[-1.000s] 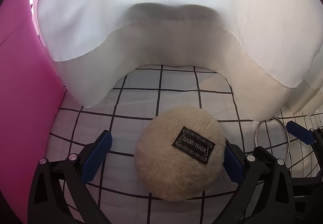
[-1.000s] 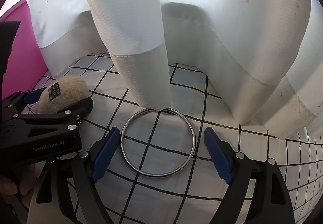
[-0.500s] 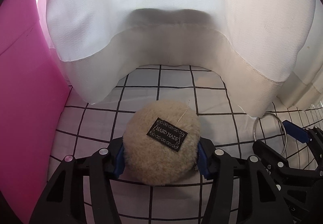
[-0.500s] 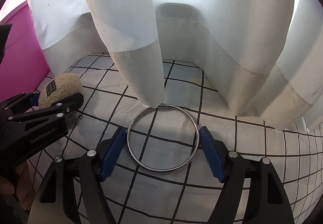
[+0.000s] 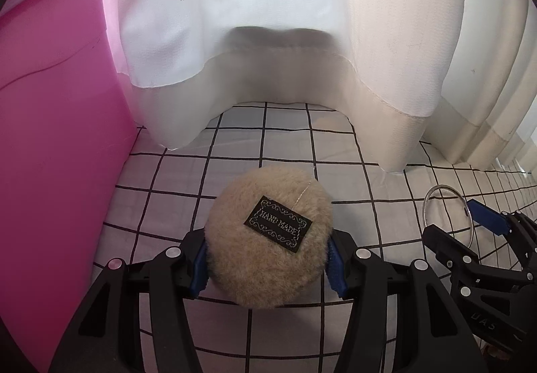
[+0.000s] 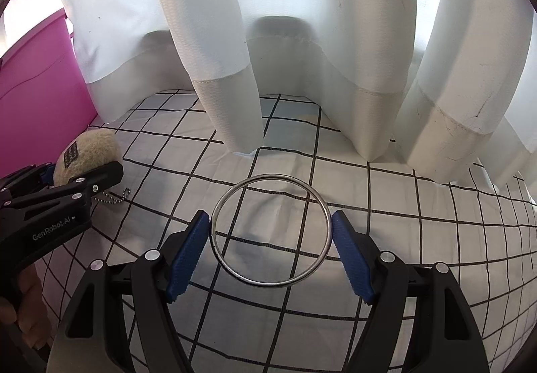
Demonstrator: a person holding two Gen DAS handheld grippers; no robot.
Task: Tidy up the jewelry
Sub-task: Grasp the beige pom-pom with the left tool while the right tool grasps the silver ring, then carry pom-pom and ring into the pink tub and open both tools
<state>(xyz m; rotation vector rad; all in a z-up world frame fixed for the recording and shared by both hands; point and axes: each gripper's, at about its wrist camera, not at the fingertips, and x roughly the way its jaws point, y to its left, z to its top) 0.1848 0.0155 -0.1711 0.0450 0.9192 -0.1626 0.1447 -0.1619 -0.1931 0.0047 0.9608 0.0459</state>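
Now mid-pickup on both sides. Left tool [image 5: 266,267] clamped on the fluffy pom-pom [image 5: 268,235], blue pads [image 5: 198,269] pressed into its flanks, black label [image 5: 278,225] facing up and forward. From the right view, a short bead chain [image 6: 112,199] trailing from under the pom-pom onto the checked cloth [image 6: 419,215]. Whether the pom-pom is lifted clear of the cloth or just resting on it: cannot tell for sure.

Right tool [image 6: 270,252] spread wide around the metal bangle [image 6: 271,230], one pad at each side of the ring, very close to the rim or just touching it; not visibly gripping. Bangle lying flat on the cloth, directly between the pads and slightly ahead of them. White curtain [image 6: 214,47] hanging just beyond it, hem brushing the cloth in front.

Pink bin [image 5: 50,138] standing tall to the left of the left tool, close by; probably the place for the pieces, though its inside is out of sight.

Next, likely: squeeze the right pads in on the bangle without letting the thin rim skid or flip, then lift. Carry the pom-pom up and leftward over the bin rim, minding the dangling chain.
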